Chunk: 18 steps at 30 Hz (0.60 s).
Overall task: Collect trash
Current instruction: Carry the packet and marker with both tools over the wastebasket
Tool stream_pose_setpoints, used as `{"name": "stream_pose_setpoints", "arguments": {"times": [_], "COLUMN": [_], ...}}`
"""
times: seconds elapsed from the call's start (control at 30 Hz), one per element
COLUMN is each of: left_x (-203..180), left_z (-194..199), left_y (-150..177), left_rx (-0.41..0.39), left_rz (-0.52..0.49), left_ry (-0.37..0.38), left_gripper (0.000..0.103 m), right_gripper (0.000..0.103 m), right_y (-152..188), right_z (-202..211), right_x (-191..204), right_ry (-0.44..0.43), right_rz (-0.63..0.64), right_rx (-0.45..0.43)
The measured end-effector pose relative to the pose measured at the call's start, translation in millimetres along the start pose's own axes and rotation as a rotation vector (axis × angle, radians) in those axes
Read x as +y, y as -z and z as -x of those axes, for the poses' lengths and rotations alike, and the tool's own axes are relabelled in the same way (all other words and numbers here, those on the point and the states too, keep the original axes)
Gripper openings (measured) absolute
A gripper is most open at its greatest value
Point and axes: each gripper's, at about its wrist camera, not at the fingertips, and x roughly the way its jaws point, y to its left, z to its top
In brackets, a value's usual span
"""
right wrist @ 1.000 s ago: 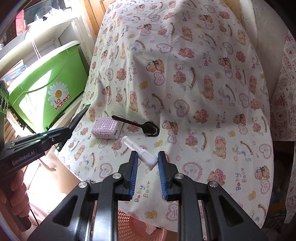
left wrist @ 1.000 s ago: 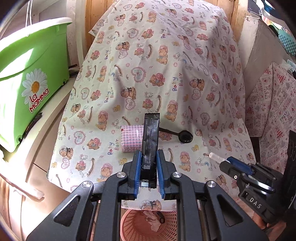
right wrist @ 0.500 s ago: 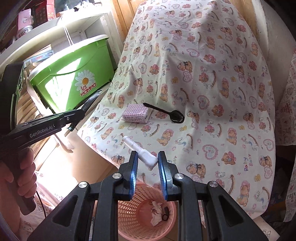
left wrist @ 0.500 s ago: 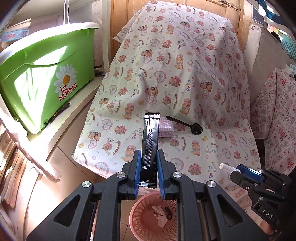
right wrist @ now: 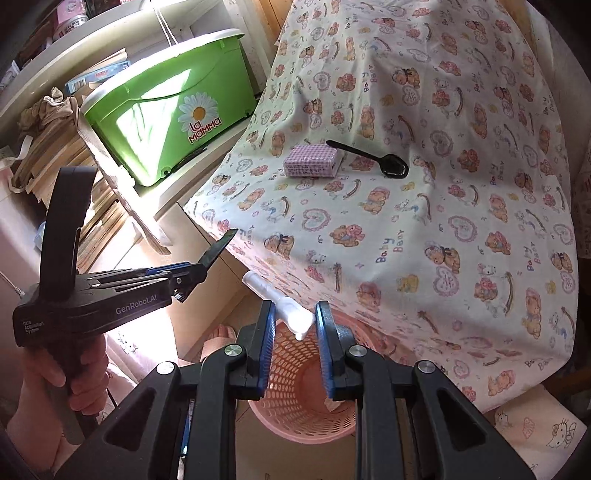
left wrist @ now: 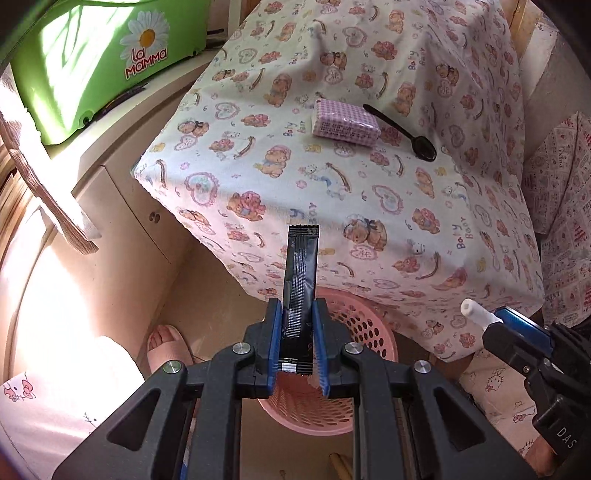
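L gripper [left wrist: 297,343] pinches sachet [left wrist: 300,280], R gripper [right wrist: 294,341] pinches tube [right wrist: 284,308]; both over basket [right wrist: 295,424], ready to drop.

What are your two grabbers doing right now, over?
Left gripper shut on black sachet. Right gripper shut on white tube. Both above pink basket. Purple packet, black spoon on table. Nothing blocking.

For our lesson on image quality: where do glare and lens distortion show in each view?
Left wrist view: sun glare washes out the cabinet; the green bin bends at the fisheye edge. Right wrist view: a bright patch glares on the green bin; shelves curve.
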Motion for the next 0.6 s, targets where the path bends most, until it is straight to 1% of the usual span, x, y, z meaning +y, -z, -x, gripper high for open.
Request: {"name": "stream_pose_setpoints", "arguments": {"times": [0.1,0.23,0.3,0.47,0.53,0.6], "left_x": [-3,-1,-4,-5,-6,-9], "left_z": [-17,-36,-49,-82,-96,-106], "left_y": [5,11,12,14,17,20], "left_rx": [0.064,0.138,0.184,0.256,0.296,0.318], "left_rz": [-0.015,0.006,-0.002,0.014,0.003,-0.011], "left_ry": [0.006,0.026,0.02,-0.013,-0.005,-0.021], "left_gripper": [0.016,0.016,0.016,0.016,0.016,0.016], "right_gripper": [0.024,0.024,0.024,0.024,0.024,0.024], "right_y": [8,18,24,39,45,52], "right_z": [-17,-40,-51,-82,-96,-110], "right_x": [2,5,6,2,-1,-2], "right_ry": [0.003,0.016,0.033,0.11,0.138,0.152], "right_rz": [-0.008,-0.006,0.003,0.02,0.025,0.039], "right_rx": [0.057,0.126,0.159,0.247,0.284,0.32]}}
